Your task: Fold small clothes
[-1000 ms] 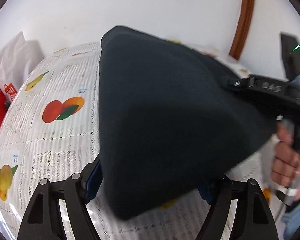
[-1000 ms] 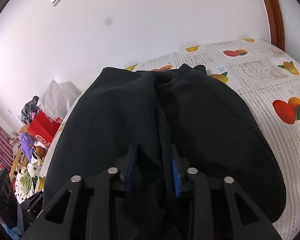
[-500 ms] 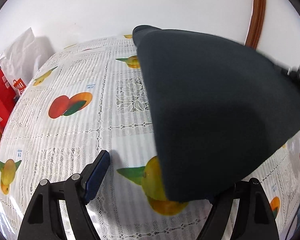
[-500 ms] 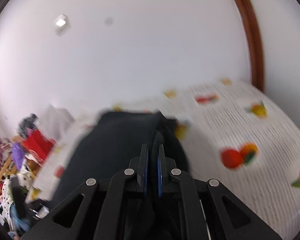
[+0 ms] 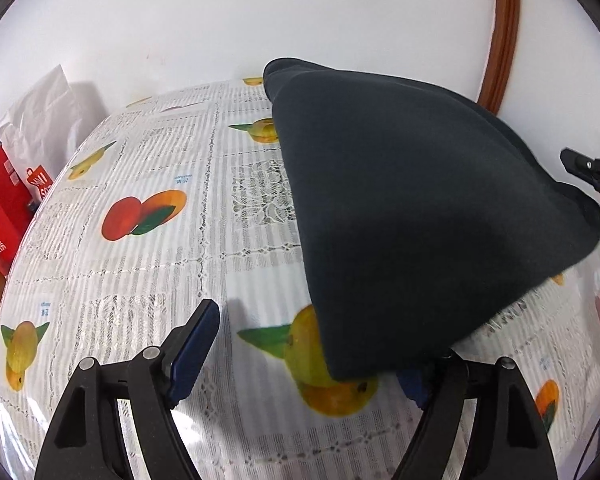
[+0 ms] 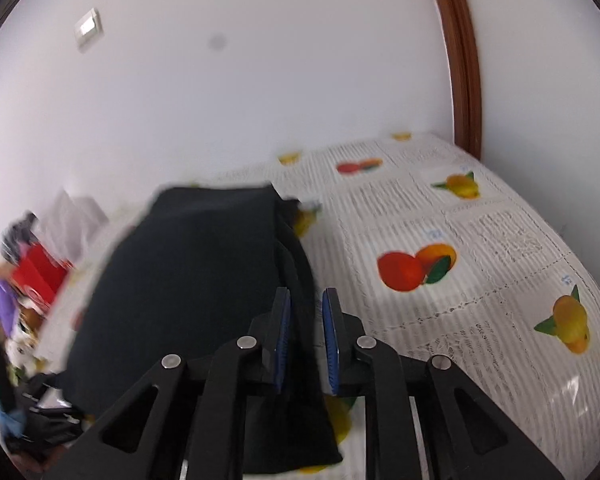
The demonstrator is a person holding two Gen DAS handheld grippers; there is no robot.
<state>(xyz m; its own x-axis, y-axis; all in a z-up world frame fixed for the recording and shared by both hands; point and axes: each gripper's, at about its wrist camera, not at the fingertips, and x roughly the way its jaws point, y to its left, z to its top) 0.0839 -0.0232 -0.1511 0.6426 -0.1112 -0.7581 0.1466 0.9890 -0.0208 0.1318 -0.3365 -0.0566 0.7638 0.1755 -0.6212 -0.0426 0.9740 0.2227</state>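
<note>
A dark, nearly black garment (image 5: 420, 220) hangs like a tent over the right half of the fruit-print table (image 5: 140, 280), its raised corner drawn up toward my right gripper (image 5: 592, 172) at the right edge. In the right wrist view a fold of the garment (image 6: 188, 280) runs between the blue pads of my right gripper (image 6: 306, 300). Its jaws are opening slightly, with the cloth still caught between them and hanging below. My left gripper (image 5: 306, 354) stands wide over the tablecloth, jaws closing a little and gripping nothing. The garment's lowest corner drapes over its right finger.
A red bag (image 5: 0, 208) and a white bag (image 5: 40, 120) stand off the table's left edge against the wall. A brown door frame (image 5: 502, 40) rises behind the table. Bare tablecloth (image 6: 480, 300) stretches to the right of the garment in the right wrist view.
The garment swung from the middle of the left wrist view to the right, uncovering the tablecloth and the left finger. The right gripper rose, clamped tight on the fold, then its pads parted slightly.
</note>
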